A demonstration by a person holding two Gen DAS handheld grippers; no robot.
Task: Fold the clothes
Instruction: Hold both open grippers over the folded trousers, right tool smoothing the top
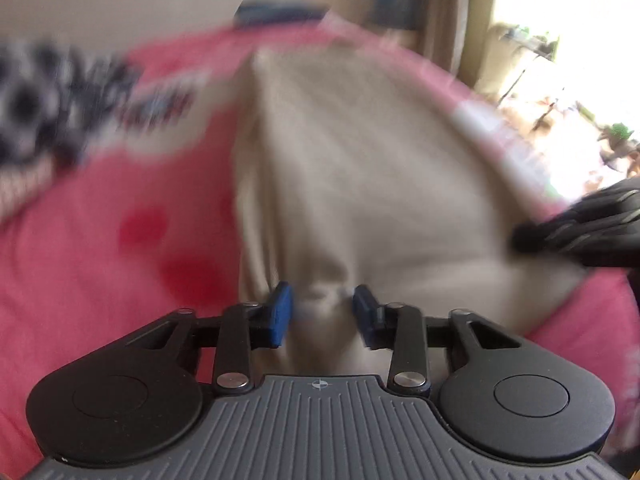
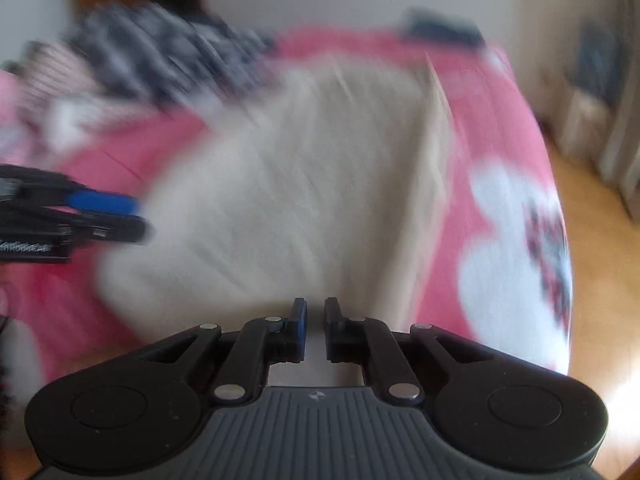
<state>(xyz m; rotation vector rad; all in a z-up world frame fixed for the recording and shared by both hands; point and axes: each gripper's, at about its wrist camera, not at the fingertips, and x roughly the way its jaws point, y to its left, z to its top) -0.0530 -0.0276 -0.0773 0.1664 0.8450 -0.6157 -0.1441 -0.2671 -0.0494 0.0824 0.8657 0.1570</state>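
A beige garment (image 1: 360,168) lies spread on a pink bedspread (image 1: 80,280); both views are motion-blurred. My left gripper (image 1: 322,314) has a bunched fold of the beige cloth between its blue pads at the garment's near edge. My right gripper (image 2: 315,326) is nearly closed, with the garment's (image 2: 288,184) near edge between its pads. The right gripper shows at the right edge of the left wrist view (image 1: 580,232). The left gripper shows at the left edge of the right wrist view (image 2: 80,216).
A black-and-white patterned pile of clothes (image 1: 44,100) lies at the far left of the bed, also in the right wrist view (image 2: 160,52). A dark blue item (image 1: 280,12) sits at the far edge. Wooden floor (image 2: 592,240) lies right of the bed.
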